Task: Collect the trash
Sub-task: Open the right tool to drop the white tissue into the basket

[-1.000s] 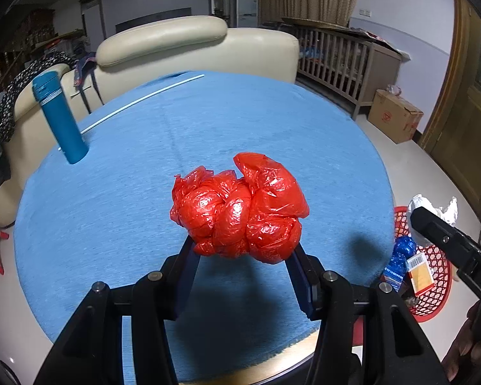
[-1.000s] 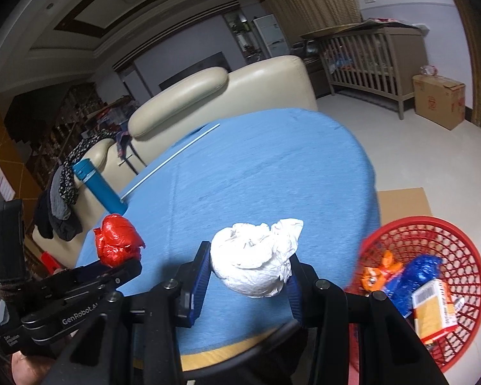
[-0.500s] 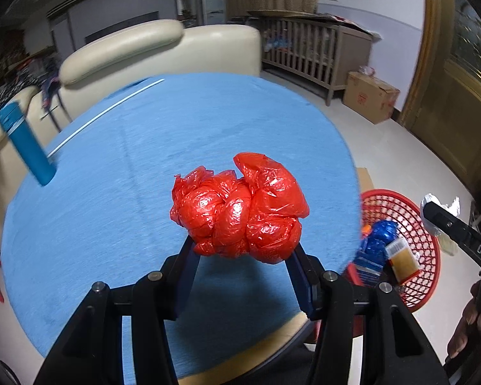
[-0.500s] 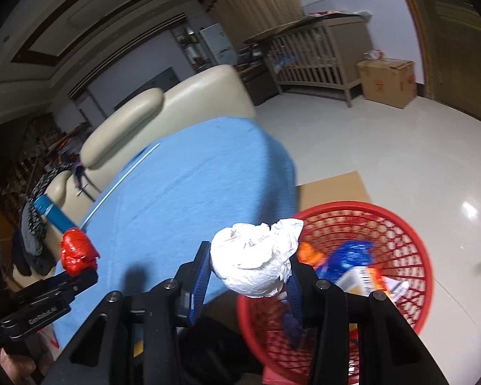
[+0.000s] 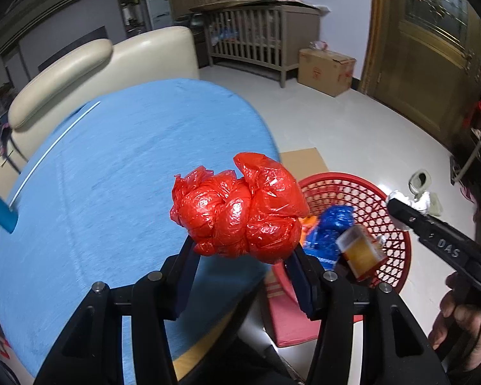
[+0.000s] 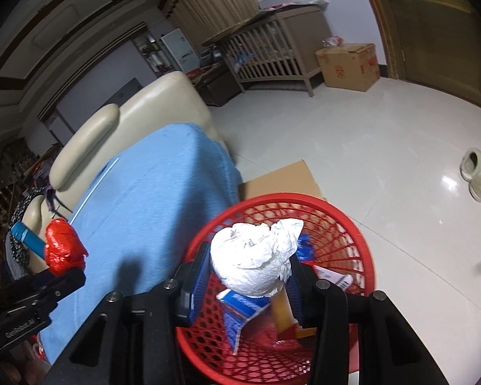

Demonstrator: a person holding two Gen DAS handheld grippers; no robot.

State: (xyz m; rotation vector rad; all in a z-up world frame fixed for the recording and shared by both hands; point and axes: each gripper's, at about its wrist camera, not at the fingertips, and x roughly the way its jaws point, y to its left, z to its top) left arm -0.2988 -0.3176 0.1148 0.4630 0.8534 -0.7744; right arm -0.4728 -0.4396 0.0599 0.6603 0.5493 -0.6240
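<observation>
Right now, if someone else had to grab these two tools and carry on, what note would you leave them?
Left hand-held gripper: shut on the red plastic bag wad, held above the edge of the blue-covered table, not over the basket yet.
Right hand-held gripper: shut on the white paper wad, held over the red basket on the floor.
Done: the basket already holds a blue wrapper, a small carton and some orange scrap.
Left: open the right one to drop the paper, then bring the red bag over and drop it too. A blue bottle stands on the table; probably not trash.
</observation>
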